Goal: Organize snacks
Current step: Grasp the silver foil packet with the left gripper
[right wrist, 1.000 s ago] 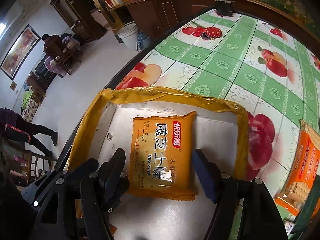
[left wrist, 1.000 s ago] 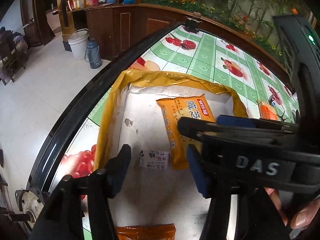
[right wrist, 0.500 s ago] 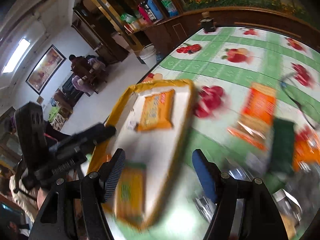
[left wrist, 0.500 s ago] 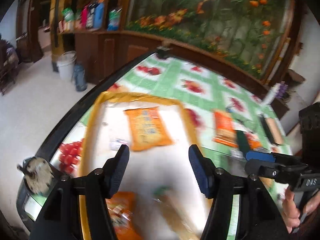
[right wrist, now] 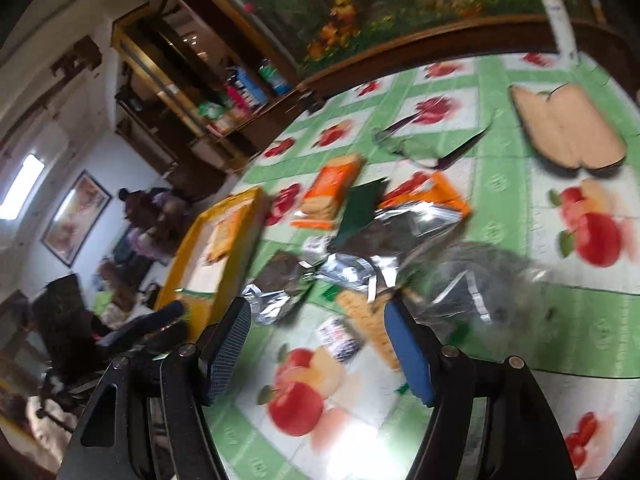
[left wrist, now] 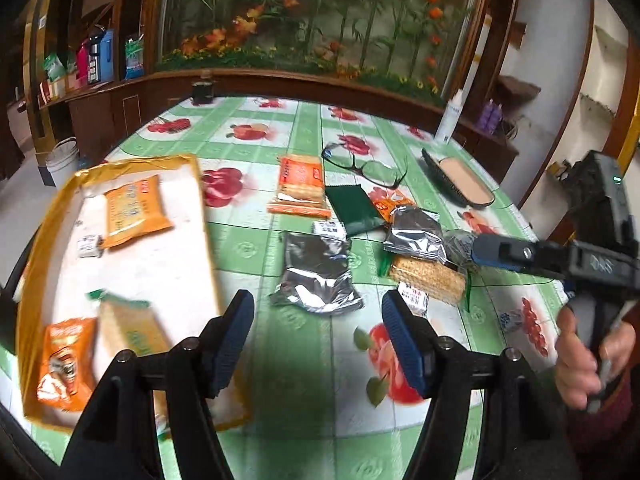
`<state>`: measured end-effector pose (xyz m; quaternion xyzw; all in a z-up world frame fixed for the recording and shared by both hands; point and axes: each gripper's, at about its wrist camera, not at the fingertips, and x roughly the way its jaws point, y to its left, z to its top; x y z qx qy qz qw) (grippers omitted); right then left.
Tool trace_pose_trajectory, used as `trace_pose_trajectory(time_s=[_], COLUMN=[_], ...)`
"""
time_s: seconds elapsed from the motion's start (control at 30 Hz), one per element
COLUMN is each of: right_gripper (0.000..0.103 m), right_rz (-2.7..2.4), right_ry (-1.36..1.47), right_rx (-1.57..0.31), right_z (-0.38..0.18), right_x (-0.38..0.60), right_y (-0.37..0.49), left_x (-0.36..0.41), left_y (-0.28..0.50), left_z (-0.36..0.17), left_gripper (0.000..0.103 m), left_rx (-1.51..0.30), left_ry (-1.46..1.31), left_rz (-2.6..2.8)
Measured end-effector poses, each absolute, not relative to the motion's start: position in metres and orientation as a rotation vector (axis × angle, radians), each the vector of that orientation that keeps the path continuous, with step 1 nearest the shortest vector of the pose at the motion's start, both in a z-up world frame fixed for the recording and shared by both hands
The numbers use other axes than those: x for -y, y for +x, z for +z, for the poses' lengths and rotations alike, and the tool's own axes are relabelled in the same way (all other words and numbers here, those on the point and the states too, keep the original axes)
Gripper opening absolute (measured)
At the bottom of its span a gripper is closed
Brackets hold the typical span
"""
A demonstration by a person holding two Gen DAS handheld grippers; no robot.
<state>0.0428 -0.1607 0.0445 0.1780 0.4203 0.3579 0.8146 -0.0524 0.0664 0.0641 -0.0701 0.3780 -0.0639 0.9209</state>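
Motion blurs the right view, smearing the snacks [right wrist: 360, 264] mid-surface, while the left view shows four packets in the tray [left wrist: 60, 208] at the surface's left edge; left gripper [left wrist: 316, 328] jaws, just widened, and right gripper [right wrist: 316, 344] jaws stand apart, empty.

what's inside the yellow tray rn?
In the yellow tray: a yellow biscuit pack, a small white sweet, a green-edged cracker pack and an orange packet. The left gripper's fingers cover its near corner.

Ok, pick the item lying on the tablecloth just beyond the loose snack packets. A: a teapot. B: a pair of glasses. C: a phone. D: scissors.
B: a pair of glasses with dark frames lies unfolded on the tablecloth, behind the snack packets.
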Motion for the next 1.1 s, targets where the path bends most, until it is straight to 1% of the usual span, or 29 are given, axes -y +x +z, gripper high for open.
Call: trace_pose_trajectory(time_s=[0.1,0.13,0.17,0.2,0.3,0.37,0.4,0.43,0.47,0.5,0.57,0.67,0.87,1.03,1.1], right_gripper=[0.073,0.073,0.073,0.073,0.07,0.062,0.06,0.053,0.046,0.045,0.045,0.042,0.042,0.041,0.041], right_rz=[0.763,0.759,0.76,0.765,0.751,0.758,0.761,0.762,0.762,0.765,0.773,0.762,0.736,0.725,0.723], right_ry=[0.368,0.368,0.374,0.379,0.397,0.416,0.42,0.418,0.409,0.398,0.37,0.302,0.175,0.127,0.107], right_rx=[-0.905,-0.901,-0.898,-0.9,-0.918,-0.94,-0.946,-0.95,-0.954,-0.959,-0.96,-0.948,-0.944,-0.951,-0.946], right_z=[0.043,0.043,0.044,0.043,0.038,0.036,0.035,0.034,0.033,0.032,0.032,0.031,0.021,0.009,0.008], right_x=[0.158,0.159,0.16,0.161,0.166,0.168,0.168,0.168,0.166,0.164,0.16,0.15,0.131,0.121,0.117], right_y=[0.04,0.039,0.037,0.038,0.04,0.042,0.042,0.043,0.043,0.042,0.039,0.036,0.034,0.04,0.04], left_x=[-0.053,-0.049,-0.045,-0.04,-0.032,-0.03,-0.03,-0.029,-0.031,-0.033,-0.035,-0.039,-0.037,-0.037,-0.041], left_y=[-0.027,-0.019,-0.01,0.001,0.022,0.031,0.037,0.041,0.042,0.039,0.036,0.022,-0.022,-0.051,-0.057], left_z=[0.054,0.051,0.047,0.042,0.028,0.019,0.013,0.007,0.004,0.005,0.006,0.008,0.024,0.018,0.024], left_gripper=[0.066,0.067,0.074,0.075,0.075,0.075,0.075,0.073,0.068,0.061,0.06,0.059,0.06,0.06,0.06], left_rx=[-0.837,-0.857,-0.879,-0.896,-0.939,-0.959,-0.973,-0.989,-0.989,-0.966,-0.958,-0.938,-0.873,-0.858,-0.814], left_ry=[-0.109,-0.099,-0.079,-0.047,-0.004,0.01,0.011,0.009,-0.004,-0.008,-0.02,-0.075,-0.098,-0.112,-0.135], left_rz=[-0.089,-0.082,-0.078,-0.049,-0.017,0.015,0.015,0.011,0.01,0.017,0.009,-0.032,-0.079,-0.118,-0.117])
